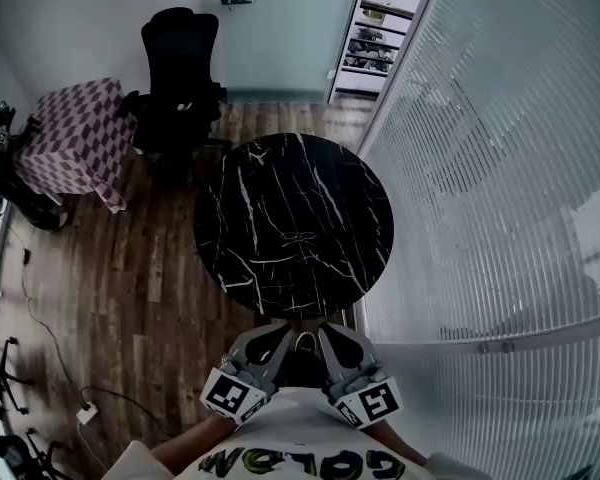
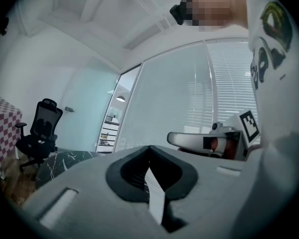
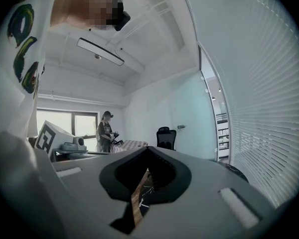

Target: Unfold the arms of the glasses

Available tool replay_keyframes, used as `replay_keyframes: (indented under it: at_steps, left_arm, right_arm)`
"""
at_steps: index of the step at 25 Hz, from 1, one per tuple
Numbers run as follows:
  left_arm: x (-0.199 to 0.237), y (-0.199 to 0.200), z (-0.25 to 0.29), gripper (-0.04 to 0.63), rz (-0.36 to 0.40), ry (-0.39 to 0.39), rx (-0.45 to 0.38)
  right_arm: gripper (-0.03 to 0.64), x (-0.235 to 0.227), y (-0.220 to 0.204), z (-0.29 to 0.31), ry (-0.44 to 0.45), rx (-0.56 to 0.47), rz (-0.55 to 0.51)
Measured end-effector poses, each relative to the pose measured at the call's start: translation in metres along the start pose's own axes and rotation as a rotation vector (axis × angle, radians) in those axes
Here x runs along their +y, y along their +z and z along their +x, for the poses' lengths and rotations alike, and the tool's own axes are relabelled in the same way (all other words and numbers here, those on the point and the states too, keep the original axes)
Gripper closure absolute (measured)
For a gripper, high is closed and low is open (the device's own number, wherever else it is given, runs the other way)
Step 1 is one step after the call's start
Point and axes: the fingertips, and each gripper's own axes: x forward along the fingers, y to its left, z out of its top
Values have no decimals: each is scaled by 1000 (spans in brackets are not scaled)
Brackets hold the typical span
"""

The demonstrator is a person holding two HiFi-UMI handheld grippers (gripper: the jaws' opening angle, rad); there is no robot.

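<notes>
Yellow-green shirt lettering [image 1: 300,462]; left tool [image 2: 150,153], right tool [image 3: 148,154] closed

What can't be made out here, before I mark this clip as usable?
- Glasses: head view, indistinguishable among the veins of the black table; too small and dark, so arm state unknown.
- Its top: both gripper views, mostly hidden behind the left gripper and right gripper bodies.
- Background person: right gripper view, too small to tell what they hold.

The black table [image 1: 292,223] is veined white; the cloth [image 1: 75,138] is checked red-and-white.
</notes>
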Motion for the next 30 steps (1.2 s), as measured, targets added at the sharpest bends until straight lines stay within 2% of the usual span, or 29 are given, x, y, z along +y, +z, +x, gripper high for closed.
replay_keyframes:
  at_steps: [10,14,18,30]
  left_arm:
    - [-3,13,86,592,28,17,-10]
    - [-9,15,124,592,35,29,0]
    - [-18,17,154,592,32,45,-2]
    - [-17,22,183,592,38,83,-20]
  right_arm:
    - [617,-87,19,7,8,-44,-23]
    - [616,-123,25,4,14,-72,1]
    - [617,-154,25,0,37,-51,-2]
    - [617,-185,32,6,65,-63,-4]
